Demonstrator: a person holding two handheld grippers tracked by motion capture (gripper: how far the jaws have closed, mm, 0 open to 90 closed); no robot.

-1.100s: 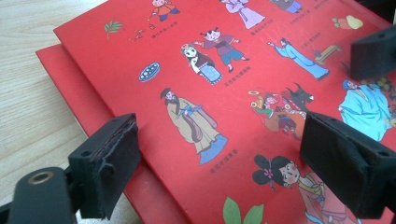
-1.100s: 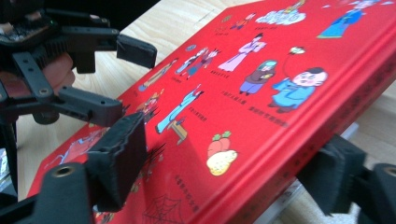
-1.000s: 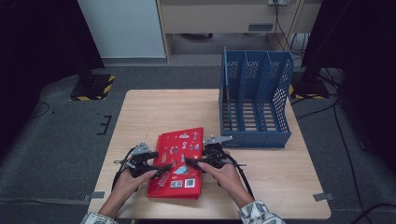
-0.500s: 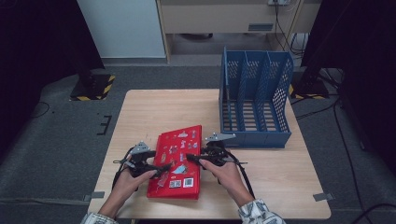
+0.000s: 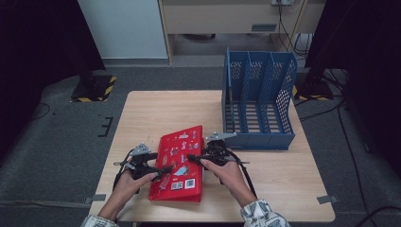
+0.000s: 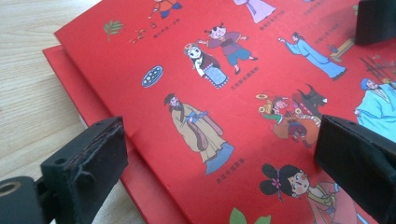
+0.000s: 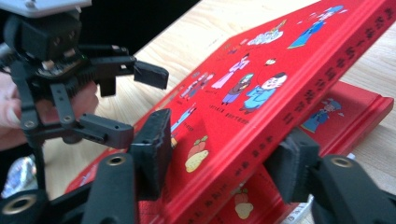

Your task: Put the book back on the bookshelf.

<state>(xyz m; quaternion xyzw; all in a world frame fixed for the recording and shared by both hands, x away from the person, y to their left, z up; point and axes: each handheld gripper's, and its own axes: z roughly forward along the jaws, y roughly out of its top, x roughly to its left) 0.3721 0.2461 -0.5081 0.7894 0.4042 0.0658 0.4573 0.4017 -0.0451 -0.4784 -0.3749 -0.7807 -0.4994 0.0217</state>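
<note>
The top red book (image 7: pixel 261 93) of a stack of two sits low centre in the high view, its spine edge tilted up off the lower red book (image 7: pixel 348 116). Lifting has barely begun; the blue file rack (image 5: pixel 257 101) beyond looks its likely destination. The right hand-held gripper (image 5: pixel 195 158) clamps the raised spine edge, having just closed. The left hand-held gripper (image 5: pixel 165 171) hovers wide over the cover, gripping nothing.

A light wooden table (image 5: pixel 156 113) stands on grey carpet. Directly on it lie 2 things: a blue 3-slot file rack (image 5: pixel 257 101) at the far right, and a red picture book (image 5: pixel 191 189) flat on the near middle, under a second tilted one.
</note>
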